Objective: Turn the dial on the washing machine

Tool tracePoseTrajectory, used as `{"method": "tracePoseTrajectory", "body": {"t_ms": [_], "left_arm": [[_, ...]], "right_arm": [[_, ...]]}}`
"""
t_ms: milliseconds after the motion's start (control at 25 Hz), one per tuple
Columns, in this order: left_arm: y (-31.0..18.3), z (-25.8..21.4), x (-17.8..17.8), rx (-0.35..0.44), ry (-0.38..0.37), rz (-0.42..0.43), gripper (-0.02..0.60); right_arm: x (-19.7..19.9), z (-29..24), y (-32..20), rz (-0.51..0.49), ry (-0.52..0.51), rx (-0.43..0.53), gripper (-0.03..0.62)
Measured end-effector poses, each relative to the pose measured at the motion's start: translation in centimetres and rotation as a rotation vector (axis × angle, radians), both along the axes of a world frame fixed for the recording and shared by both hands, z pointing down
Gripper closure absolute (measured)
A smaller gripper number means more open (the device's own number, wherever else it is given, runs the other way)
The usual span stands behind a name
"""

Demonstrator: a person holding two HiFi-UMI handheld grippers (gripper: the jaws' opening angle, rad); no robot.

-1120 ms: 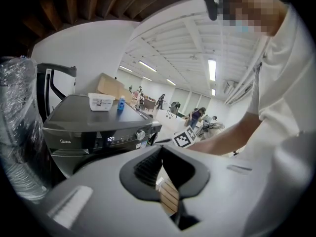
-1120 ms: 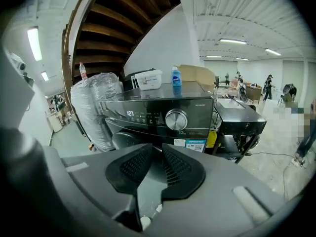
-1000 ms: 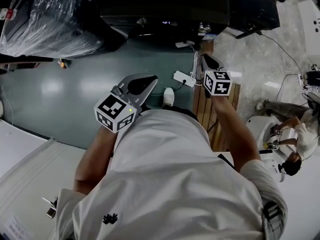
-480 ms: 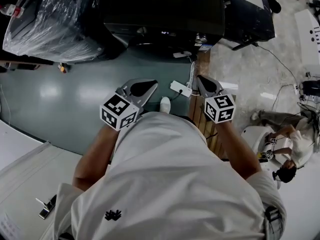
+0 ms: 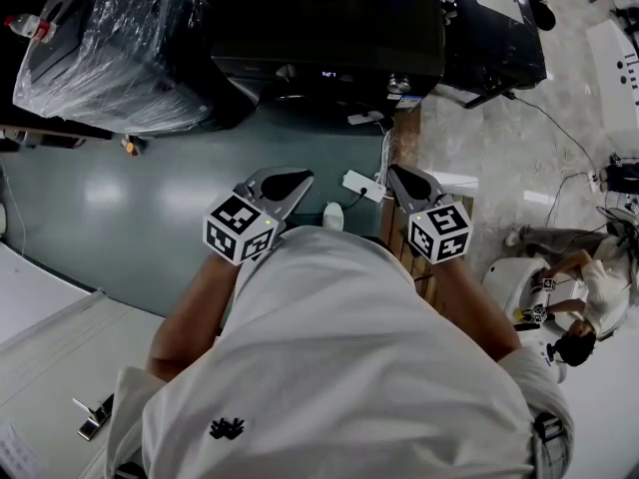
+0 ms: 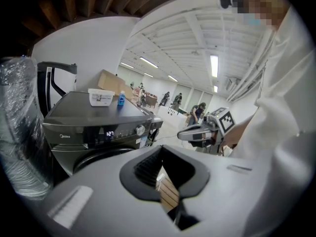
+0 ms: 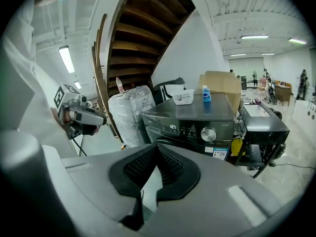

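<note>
Drawn back from washing machine [image 5: 329, 28] dial [image 7: 208, 135]: right gripper [image 5: 397, 174] (clenched, empty). Left gripper [image 5: 303, 178] unmoved, likewise clenched.

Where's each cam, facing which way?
Head view: on head, steeply down at washer, floor; shirt, arms, left tongs, right tongs show.
Left gripper view: on left tongs, faces washer front; own jaws, right tongs show.
Right gripper view: on right tongs, faces washer dial; own jaws, left tongs show.
Both gripper views share the dial.
</note>
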State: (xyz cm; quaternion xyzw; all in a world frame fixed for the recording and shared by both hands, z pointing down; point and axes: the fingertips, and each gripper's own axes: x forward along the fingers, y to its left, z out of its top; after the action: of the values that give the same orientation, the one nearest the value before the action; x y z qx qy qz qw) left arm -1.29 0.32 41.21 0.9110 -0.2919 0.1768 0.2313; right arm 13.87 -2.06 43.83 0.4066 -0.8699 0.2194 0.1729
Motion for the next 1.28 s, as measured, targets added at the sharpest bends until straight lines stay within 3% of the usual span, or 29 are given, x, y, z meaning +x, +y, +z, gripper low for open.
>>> {"method": "tracePoseTrajectory", "body": {"t_ms": [1280], "left_arm": [[0.2, 0.9, 0.2, -0.02, -0.008, 0.005, 0.526]], "right_arm": [[-0.1, -1.2, -0.6, -0.026, -0.038, 0.037, 0.592]]}}
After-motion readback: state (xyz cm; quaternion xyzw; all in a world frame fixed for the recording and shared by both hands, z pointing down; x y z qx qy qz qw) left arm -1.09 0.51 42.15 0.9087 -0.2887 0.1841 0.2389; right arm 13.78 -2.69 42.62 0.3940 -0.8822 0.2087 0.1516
